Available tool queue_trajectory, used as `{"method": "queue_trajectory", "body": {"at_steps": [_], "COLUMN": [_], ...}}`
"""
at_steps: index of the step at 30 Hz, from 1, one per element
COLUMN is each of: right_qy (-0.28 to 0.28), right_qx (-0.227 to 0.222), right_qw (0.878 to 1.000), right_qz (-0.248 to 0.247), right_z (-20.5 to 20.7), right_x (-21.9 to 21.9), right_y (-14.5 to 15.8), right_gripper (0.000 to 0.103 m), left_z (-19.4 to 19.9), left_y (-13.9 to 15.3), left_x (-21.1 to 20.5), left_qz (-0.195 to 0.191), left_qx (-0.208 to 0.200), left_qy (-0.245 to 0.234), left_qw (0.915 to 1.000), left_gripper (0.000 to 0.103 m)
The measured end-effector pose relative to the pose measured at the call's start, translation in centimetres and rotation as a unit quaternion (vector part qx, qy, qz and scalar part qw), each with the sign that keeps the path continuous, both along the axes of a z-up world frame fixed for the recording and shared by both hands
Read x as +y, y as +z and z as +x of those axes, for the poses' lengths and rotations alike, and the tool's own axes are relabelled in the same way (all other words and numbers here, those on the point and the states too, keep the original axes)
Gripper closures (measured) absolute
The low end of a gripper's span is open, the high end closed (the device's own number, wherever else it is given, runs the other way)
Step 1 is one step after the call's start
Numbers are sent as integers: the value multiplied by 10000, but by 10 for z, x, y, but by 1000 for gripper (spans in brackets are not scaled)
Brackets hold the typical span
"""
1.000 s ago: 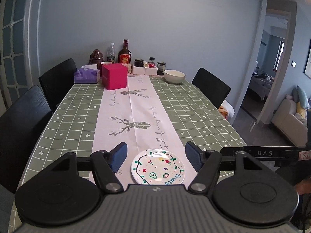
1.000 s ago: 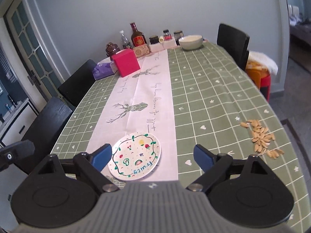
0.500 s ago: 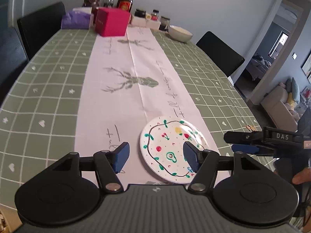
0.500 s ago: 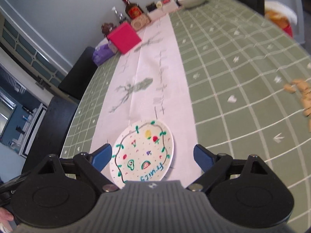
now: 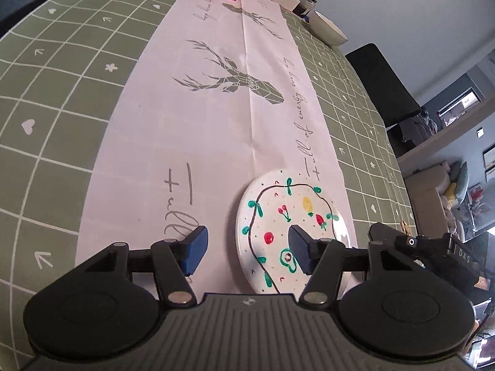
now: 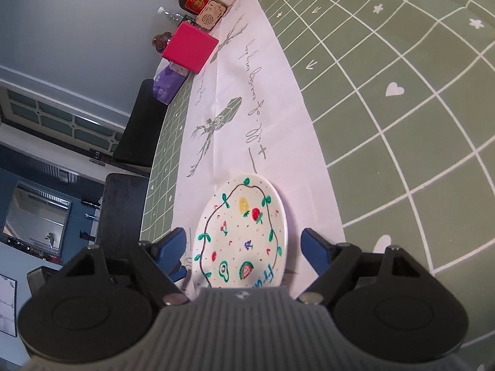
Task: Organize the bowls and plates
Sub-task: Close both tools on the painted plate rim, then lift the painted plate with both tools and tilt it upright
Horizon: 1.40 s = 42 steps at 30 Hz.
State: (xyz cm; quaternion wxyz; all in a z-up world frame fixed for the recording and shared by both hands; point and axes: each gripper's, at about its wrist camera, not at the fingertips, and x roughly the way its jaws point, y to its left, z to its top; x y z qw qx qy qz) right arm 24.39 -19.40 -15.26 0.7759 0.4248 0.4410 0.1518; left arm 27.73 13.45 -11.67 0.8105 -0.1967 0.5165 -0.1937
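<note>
Painted plate flat on the runner near the table's near edge. Left gripper and right gripper closing, partly open, holding nothing.

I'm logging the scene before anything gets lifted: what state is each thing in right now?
Fruit plate: flat on the white runner, empty, not gripped.
Left tool: closing, one pad over the plate, the other beside its edge, not pressing.
Right tool: closing, plate between its pads, not pressing.
Cream bowl: upright at the far end.
Dark bottle: standing, capped.
Pink box: closed.
</note>
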Motion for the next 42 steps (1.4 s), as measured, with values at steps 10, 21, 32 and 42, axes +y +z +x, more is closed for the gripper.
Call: {"method": "queue_trajectory", "body": {"at_steps": [10, 21, 32, 42], "right_qy": [162, 282, 155, 380], "right_qx": [-56, -283, -235, -83], "right_qw": [9993, 9991, 9918, 9808], "right_qz": [323, 162, 1250, 1913], "right_z": [3, -2, -2, 1], "right_x": [-3, 0, -19, -10], "right_y": [-6, -3, -18, -20], "right_gripper": [25, 23, 26, 11], "left_z": [7, 10, 9, 9], "left_y": [-8, -12, -37, -35], "left_x": [-8, -3, 27, 33], "left_qz": [-404, -709, -1891, -1877], "left_qx": [71, 138, 377, 313], "left_qy": [-219, -88, 525, 795], "left_qw": [9989, 9973, 9798, 9785], "left_gripper": [38, 44, 44, 44]}}
